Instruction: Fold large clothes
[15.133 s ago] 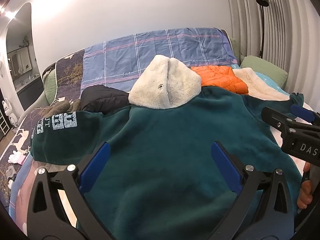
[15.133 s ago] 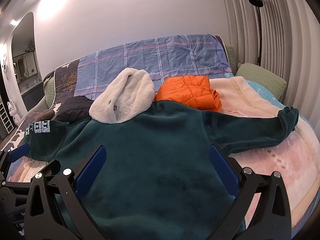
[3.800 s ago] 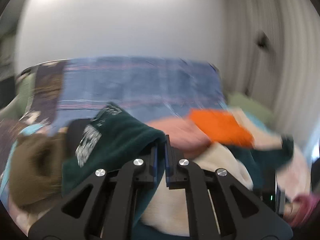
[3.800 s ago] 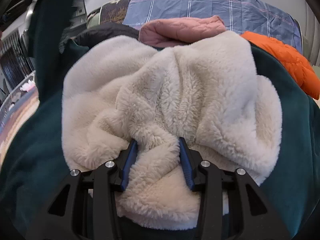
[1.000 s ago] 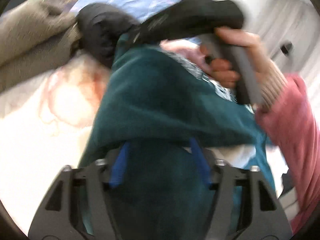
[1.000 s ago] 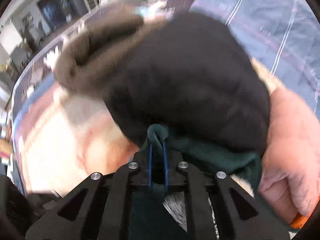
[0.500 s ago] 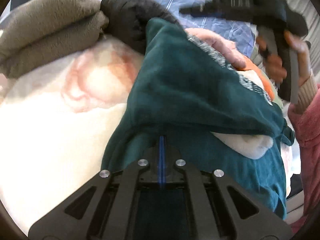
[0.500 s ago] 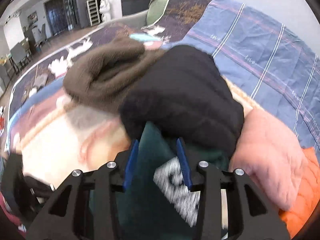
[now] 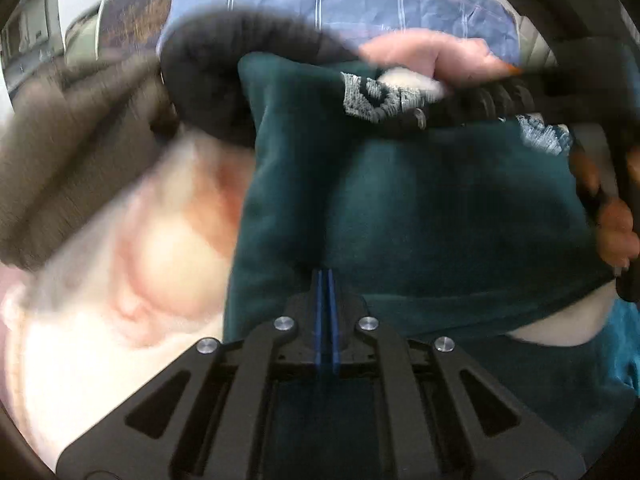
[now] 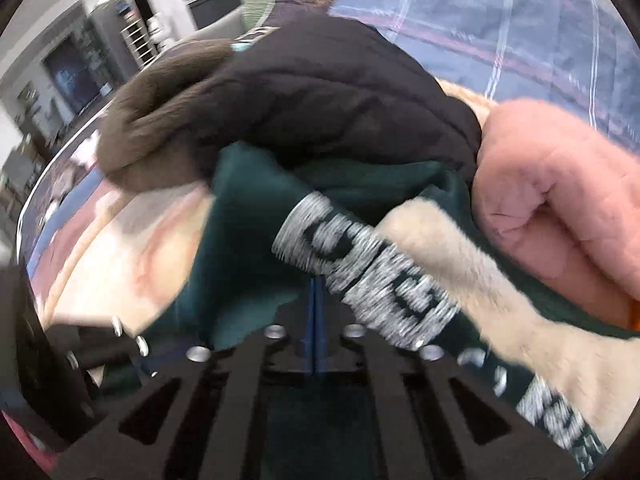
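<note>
Lettering (image 10: pixel 372 280) on green hoodie (image 9: pixel 420 208) (unreadable blur); both hand-held grippers (image 9: pixel 326 280) (image 10: pixel 314 292) clenched on it.

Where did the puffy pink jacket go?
The pink jacket is on the right side of the right wrist view, squeezed beside the black jacket and just behind the folded green hoodie on the bed.

Left gripper (image 9: pixel 327 280): black slotted frame, silver screws, blue pads. Right gripper (image 10: pixel 314 294): same build. Hand (image 9: pixel 612 216) on a black handle.
</note>
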